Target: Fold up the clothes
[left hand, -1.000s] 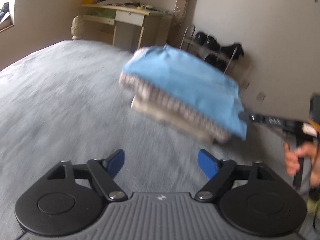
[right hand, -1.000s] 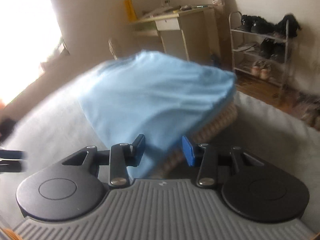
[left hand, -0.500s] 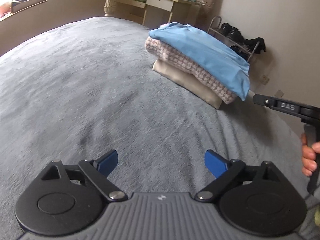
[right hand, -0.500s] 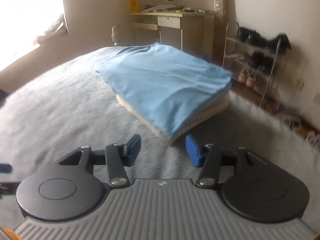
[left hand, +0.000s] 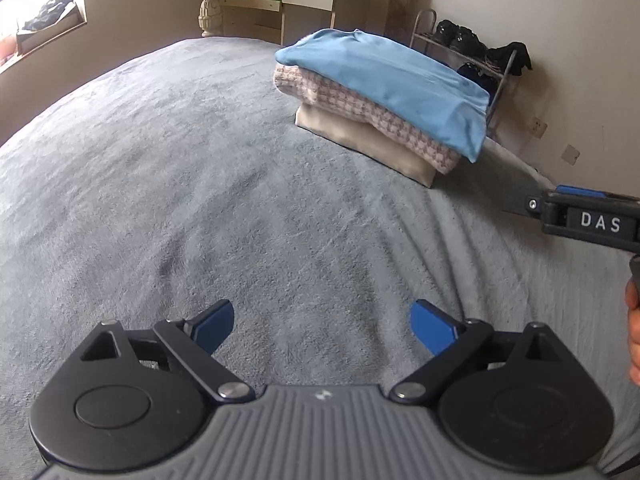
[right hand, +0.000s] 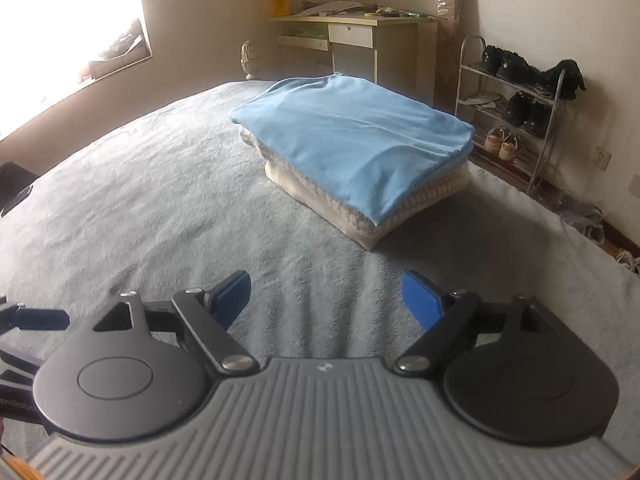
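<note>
While the left gripper stands wide and empty and the right gripper is opening on nothing, the stack near the bed's far right edge, topped by a blue garment, looks soft, light, probably best gripped at folded edges.

The stack of folded clothes lies on the bed — desk behind, shoe rack to its right.
</note>
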Tool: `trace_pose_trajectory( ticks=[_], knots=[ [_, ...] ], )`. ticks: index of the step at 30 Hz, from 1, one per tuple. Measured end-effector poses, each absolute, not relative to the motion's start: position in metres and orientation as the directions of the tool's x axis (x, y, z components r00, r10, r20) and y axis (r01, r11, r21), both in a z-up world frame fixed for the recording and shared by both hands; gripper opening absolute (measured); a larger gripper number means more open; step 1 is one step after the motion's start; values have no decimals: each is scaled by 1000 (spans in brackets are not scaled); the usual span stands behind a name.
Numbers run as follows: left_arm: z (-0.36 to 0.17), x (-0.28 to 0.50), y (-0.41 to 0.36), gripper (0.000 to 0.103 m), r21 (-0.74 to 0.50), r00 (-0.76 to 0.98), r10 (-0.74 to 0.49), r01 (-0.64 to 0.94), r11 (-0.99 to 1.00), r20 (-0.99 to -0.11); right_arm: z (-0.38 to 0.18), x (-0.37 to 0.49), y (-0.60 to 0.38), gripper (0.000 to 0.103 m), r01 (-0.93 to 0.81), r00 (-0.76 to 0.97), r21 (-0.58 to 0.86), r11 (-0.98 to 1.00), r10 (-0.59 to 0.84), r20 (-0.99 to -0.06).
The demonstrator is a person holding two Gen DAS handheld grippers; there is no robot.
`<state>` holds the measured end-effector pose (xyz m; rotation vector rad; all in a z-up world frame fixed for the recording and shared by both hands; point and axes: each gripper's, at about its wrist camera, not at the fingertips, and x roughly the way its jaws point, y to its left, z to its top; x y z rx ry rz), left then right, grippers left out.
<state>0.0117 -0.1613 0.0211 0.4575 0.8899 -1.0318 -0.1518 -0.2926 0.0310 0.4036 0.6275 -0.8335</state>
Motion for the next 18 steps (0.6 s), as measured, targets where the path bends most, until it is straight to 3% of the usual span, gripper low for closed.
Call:
trace_pose_trajectory(
  ticks=[8,11,18],
  knots=[
    [29,1,-163,96,-61,245,-558,879,473,-793,29,-162,-286,86,825,460,76,560,-589,-664],
    [39,-5,-161,103,-86,243,-611,885,458,-754,28,-166,-282,86,850,430,71,522,-608,-667],
    [61,-25,-154,103,-89,291,-689,884,459,-664,27,-175,-262,87,887,355,38,460,-627,-693]
  ],
)
